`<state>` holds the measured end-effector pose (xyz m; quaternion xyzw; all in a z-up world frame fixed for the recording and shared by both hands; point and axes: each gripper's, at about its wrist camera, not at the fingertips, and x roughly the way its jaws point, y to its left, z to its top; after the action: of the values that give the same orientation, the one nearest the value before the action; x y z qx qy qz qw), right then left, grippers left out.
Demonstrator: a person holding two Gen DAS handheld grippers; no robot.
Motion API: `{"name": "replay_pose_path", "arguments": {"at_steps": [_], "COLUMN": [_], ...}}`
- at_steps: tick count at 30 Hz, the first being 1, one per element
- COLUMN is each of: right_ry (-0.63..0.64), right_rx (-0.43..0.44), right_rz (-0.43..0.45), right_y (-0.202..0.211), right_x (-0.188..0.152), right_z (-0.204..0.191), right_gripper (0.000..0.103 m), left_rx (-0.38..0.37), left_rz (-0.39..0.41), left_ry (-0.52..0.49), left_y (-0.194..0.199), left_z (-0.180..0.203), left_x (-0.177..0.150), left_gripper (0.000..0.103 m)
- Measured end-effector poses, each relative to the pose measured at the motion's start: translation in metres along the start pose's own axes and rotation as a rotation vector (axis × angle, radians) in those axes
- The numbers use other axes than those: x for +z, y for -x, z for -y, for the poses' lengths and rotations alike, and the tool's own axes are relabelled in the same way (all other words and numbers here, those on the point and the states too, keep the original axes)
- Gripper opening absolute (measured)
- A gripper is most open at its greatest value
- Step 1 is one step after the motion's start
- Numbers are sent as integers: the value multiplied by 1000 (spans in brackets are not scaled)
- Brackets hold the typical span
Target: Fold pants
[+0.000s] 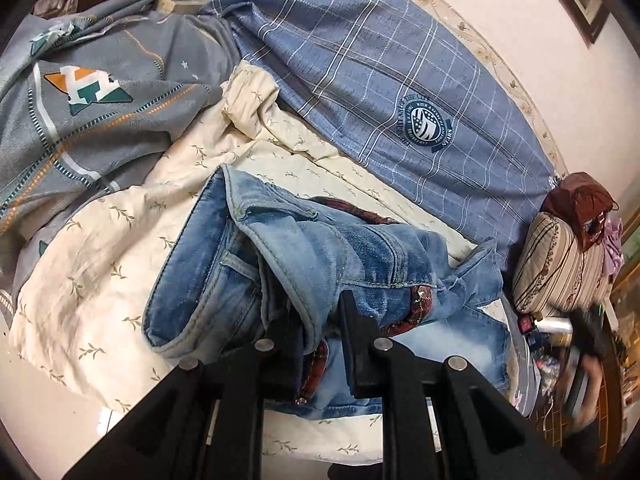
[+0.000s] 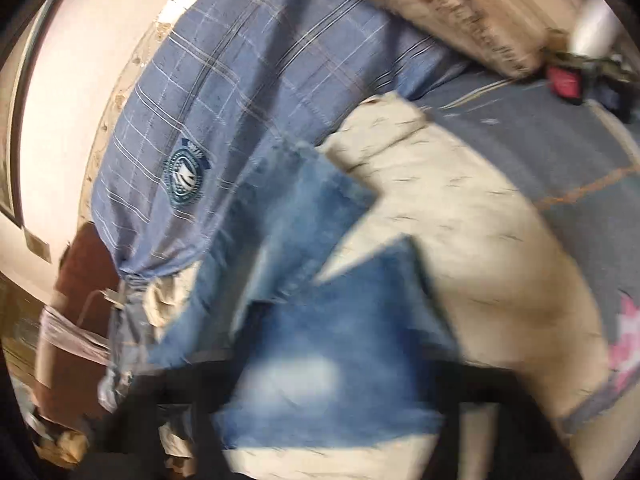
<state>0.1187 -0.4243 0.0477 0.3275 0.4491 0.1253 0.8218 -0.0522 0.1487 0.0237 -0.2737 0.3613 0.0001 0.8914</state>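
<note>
The left gripper (image 1: 320, 332) angles downward, clamped on a bunched fold of the jeans (image 1: 320, 256), which lie on the cream quilt (image 1: 100, 240) on the bed. The right gripper, blurred, stands wide open above the denim.

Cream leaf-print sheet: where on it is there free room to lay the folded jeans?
The cream leaf-print sheet lies bare between the jeans and the grey quilt. A narrow strip runs between the jeans and the blue plaid cover. Beside the striped pillow it is crowded with small clutter.
</note>
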Motion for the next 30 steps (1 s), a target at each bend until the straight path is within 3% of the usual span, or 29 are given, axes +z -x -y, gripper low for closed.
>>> {"name": "replay_pose_path", "arguments": {"at_steps": [3,5,11,12,13,15,17,21,24,29,30], "right_ry": [1,-14,44,51,56,73,82,38,0,-189,-212], "right_rx": [29,-33,-257,-287,-300,-325,-324,-203,-140,-88,-93], "right_rz": [-28,-113,-179,-186,-202,-183,-139,-43,10,-28,-52], "right_y": [-31,-73,-162,-173,-180,-173,-151,-76,-22,4,1], "right_x": [33,58,90,89,86,76,66,39,-5,-101,-112], "right_z": [-43,-69,-107,-107,-106,-102,-97,-81,-56,24,34], "right_gripper": [85,85,81,58,20,10,7,7,7,13,22], "left_rx": [-2,-9,-14,-12,-20,-18,-10,3,13,96,113], "left_rz": [2,4,9,7,2,-2,7,36,19,-70,-96], "left_ry": [-1,4,-9,-12,-14,-18,-25,-12,-3,39,50], "left_y": [0,0,-1,-2,-2,-3,-1,9,13,2,-2], "left_z": [-2,-5,-9,-9,-10,-11,-10,-14,-17,-32,-35], "left_x": [-4,-5,-7,-7,-6,-4,0,10,9,-7,-8], "left_gripper": [17,17,17,17,17,17,17,17,17,22,29]}}
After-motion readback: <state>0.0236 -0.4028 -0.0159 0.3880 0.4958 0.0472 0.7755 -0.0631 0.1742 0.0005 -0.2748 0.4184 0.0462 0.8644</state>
